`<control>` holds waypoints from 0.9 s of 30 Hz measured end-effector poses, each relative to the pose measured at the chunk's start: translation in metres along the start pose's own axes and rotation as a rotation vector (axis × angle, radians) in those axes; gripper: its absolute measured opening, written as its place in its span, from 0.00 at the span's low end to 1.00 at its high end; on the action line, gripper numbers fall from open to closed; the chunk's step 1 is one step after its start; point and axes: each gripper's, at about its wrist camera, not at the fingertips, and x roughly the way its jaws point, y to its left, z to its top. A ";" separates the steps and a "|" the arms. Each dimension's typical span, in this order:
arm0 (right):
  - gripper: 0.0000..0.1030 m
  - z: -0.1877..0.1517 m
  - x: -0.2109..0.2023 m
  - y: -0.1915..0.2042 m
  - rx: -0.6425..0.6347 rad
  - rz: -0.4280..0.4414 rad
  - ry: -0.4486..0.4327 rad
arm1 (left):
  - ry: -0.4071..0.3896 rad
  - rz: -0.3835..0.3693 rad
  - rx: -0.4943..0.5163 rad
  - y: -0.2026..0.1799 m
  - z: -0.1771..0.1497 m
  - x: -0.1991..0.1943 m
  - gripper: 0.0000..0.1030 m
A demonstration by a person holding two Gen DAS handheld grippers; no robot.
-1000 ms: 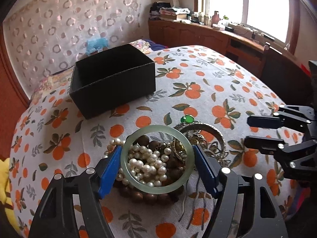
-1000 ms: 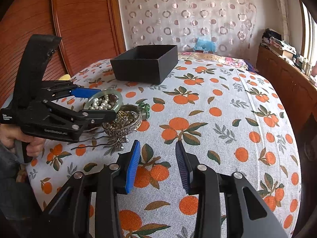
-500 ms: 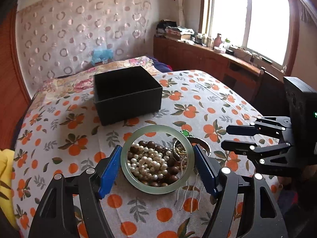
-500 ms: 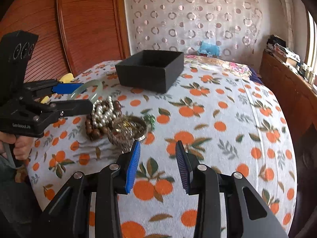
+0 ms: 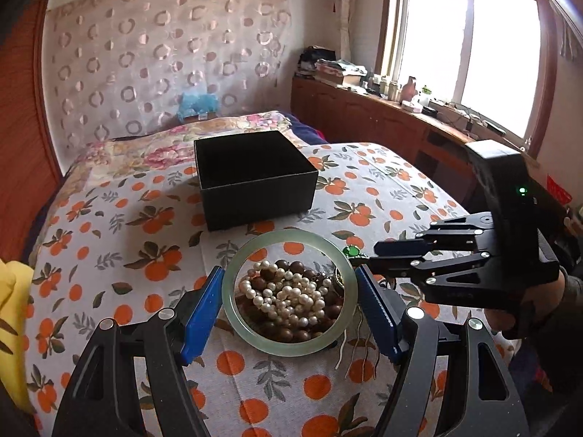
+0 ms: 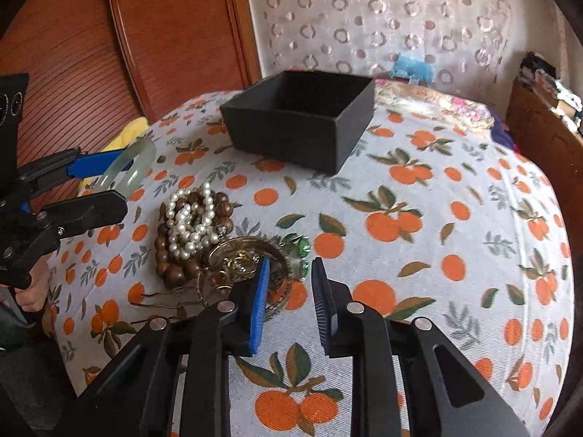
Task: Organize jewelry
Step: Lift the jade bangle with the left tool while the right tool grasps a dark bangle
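My left gripper [image 5: 289,276] is shut on a pale green jade bangle [image 5: 288,235], one blue pad on each side, and holds it in the air above the jewelry pile. Through the ring I see a pearl strand [image 5: 288,296] and brown wooden beads [image 5: 291,333]. In the right wrist view the left gripper [image 6: 120,178] and the bangle [image 6: 135,160] hang left of the pile. My right gripper [image 6: 290,266] hovers over the pile's near edge. Its jaws are closing, with the rim of a silver bangle [image 6: 240,244] and a green gem [image 6: 300,245] just beyond the tips, nothing pressed. An open black box [image 6: 298,120] stands behind.
The orange-print bedspread [image 6: 437,218] covers the bed. Thin hairpins [image 6: 164,296] lie at the pile's near left. A yellow cloth [image 5: 11,313] sits at the left edge, and a wooden panel [image 6: 145,36] rises behind it. A cluttered wooden cabinet [image 5: 364,109] runs under the window.
My left gripper has lifted the jade bangle up off the pile. My right gripper has moved in over the pile's edge and its jaws have narrowed.
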 end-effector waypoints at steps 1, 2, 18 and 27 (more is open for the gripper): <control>0.24 0.000 0.003 0.000 0.001 0.003 0.009 | 0.000 0.001 0.001 0.000 0.000 0.000 0.67; 0.23 0.000 0.005 0.000 0.003 0.008 0.019 | -0.001 0.001 0.002 0.000 0.000 0.000 0.67; 0.06 0.015 -0.017 0.009 -0.037 -0.049 -0.070 | -0.018 0.019 -0.023 0.011 -0.002 -0.004 0.67; 0.06 0.047 -0.010 0.000 -0.036 -0.075 -0.118 | -0.028 0.037 -0.036 0.026 0.007 -0.002 0.67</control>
